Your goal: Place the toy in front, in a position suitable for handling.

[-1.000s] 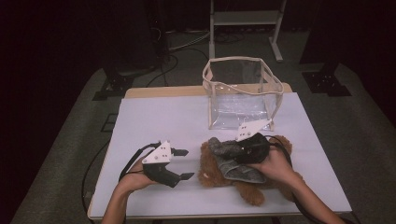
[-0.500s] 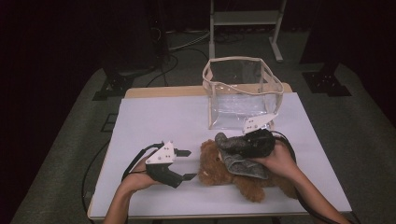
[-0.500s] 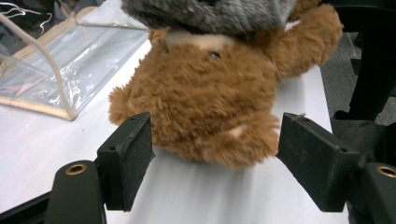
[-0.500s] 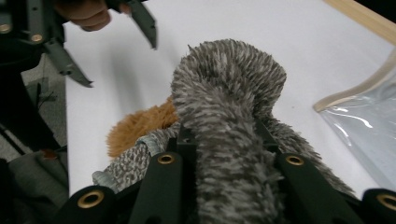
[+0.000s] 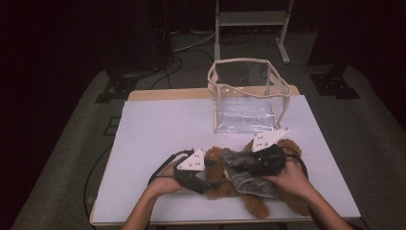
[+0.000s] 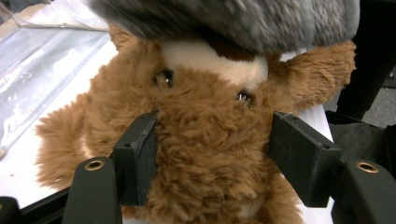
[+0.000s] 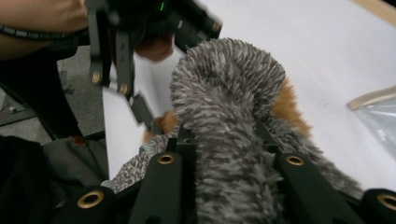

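High view: brown plush teddy bear (image 5: 225, 179) lies near the white table's (image 5: 158, 129) front edge. Left claw (image 5: 210, 179), jaws just closing, brackets its head, pads not pressing. Right claw (image 7: 224, 154) grips grey fuzzy cloth (image 7: 229, 121). Clear plastic bag (image 5: 246, 98) stands behind.

The right tongs (image 7: 229, 154) pinch a grey fuzzy cloth (image 7: 229, 107) over the brown teddy (image 7: 289, 105) on the white desk (image 7: 299, 42)

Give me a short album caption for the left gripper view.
The left gripper closing around a brown teddy bear's head, a grey furry cloth draped above.
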